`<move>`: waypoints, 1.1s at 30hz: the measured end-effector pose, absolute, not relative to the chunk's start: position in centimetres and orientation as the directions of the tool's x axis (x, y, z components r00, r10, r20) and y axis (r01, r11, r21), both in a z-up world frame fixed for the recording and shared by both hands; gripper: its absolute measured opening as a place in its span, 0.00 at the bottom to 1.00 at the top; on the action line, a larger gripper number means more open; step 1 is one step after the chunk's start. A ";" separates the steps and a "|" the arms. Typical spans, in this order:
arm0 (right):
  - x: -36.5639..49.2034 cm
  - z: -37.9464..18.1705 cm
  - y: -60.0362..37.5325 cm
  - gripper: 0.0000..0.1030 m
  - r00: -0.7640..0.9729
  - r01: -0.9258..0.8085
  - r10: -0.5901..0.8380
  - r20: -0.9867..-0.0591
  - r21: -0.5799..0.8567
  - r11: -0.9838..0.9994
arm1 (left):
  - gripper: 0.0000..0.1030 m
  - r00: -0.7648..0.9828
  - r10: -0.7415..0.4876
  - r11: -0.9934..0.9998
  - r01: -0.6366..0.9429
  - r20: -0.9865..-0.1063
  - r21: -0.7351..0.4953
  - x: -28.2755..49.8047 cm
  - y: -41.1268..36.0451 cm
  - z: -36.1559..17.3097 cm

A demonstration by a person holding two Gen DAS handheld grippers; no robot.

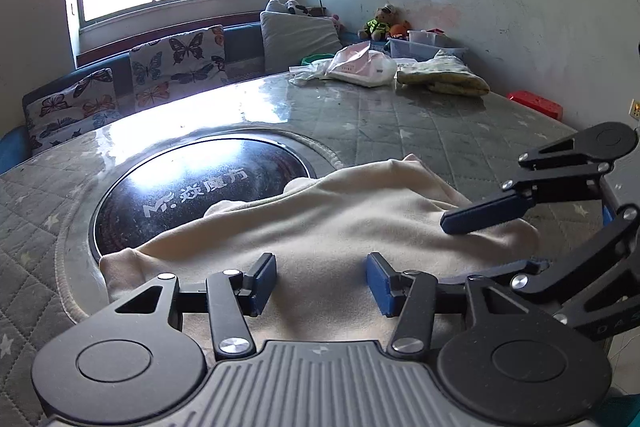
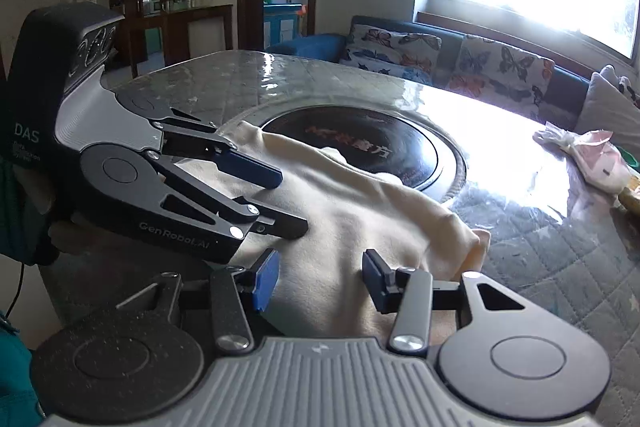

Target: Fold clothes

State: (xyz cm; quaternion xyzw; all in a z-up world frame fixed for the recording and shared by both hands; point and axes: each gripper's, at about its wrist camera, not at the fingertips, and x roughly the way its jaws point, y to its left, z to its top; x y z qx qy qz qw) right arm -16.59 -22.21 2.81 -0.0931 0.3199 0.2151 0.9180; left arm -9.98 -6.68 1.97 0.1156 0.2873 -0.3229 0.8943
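A cream garment (image 1: 320,227) lies bunched on the table, partly over the black round hob. It also shows in the right wrist view (image 2: 360,219). My left gripper (image 1: 322,279) is open, its blue pads just above the garment's near part. It also shows in the right wrist view (image 2: 288,199), over the garment's left side. My right gripper (image 2: 320,281) is open above the garment's near edge. It also shows in the left wrist view (image 1: 500,239) at the garment's right end, one blue finger (image 1: 480,215) resting on the cloth.
The black round hob (image 1: 192,187) is set into the quilted table cover (image 1: 400,123). A plastic bag (image 1: 360,67) and a folded yellowish cloth (image 1: 444,79) lie at the far end. A red box (image 1: 536,105) sits by the wall. A butterfly-print sofa (image 1: 120,83) stands behind.
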 end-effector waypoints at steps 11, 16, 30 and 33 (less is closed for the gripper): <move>-17.3 2.5 -21.9 0.46 0.702 -0.453 0.337 -0.627 -0.029 0.891 | 0.52 0.685 -0.452 0.828 0.560 -0.571 0.017 -12.9 -2.2 3.0; -17.7 2.9 -21.6 0.49 0.712 -0.458 0.338 -0.616 -0.042 0.888 | 0.52 0.712 -0.413 0.858 0.514 -0.568 0.021 -14.2 -0.5 2.9; -17.4 3.4 -20.6 0.66 0.727 -0.457 0.343 -0.595 -0.047 0.888 | 0.49 0.749 -0.371 0.893 0.449 -0.549 0.009 -15.1 1.0 3.1; -16.9 3.4 -20.7 0.74 0.744 -0.432 0.331 -0.580 -0.039 0.901 | 0.50 0.763 -0.375 0.900 0.437 -0.526 -0.008 -14.7 1.1 3.7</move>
